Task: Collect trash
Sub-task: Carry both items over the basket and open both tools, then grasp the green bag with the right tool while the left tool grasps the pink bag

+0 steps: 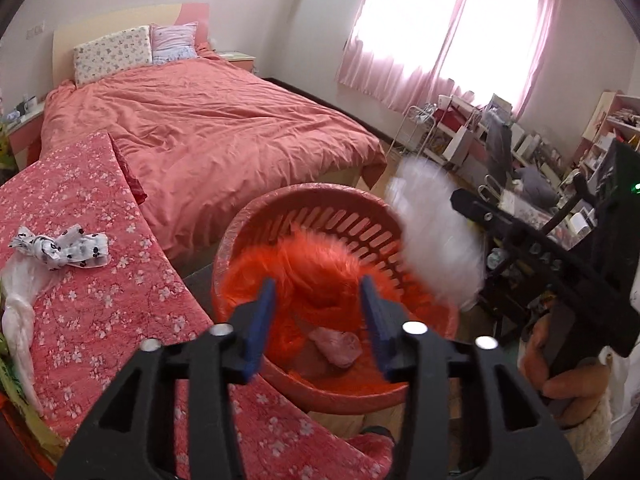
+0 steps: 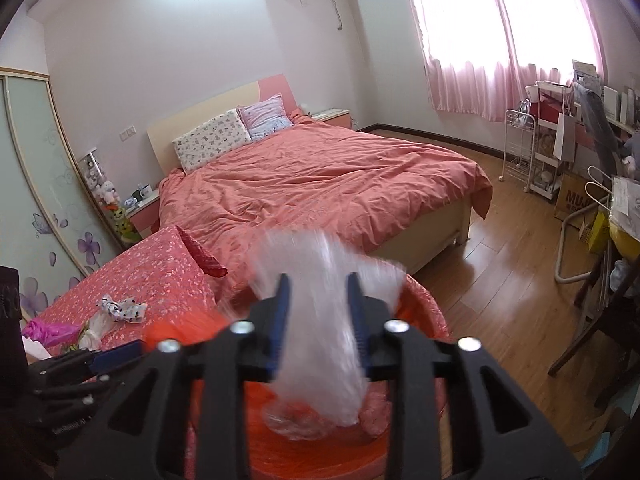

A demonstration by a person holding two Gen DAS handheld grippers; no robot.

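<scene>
A blurred clear plastic bag (image 2: 320,320) hung between the right gripper's (image 2: 319,312) parted jaws above the red basket (image 2: 428,312).

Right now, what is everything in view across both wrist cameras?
basket: one, red, below both grippers
orange bag: one, orange, in basket
clear bag: one, whitish, over basket
pink wad: one, pink, basket bottom
spotted cloth: one, white and black, on floral cover
magenta bag: one, magenta, cover's near edge
floral cover: one, red, left of basket
bed: one, salmon duvet, behind basket
pillows: two, patterned, at headboard
curtains: one set, pink, window
left gripper: black, blue pads, open above orange bag
right gripper: same colours, open around clear bag
hand: one, on right gripper's handle
</scene>
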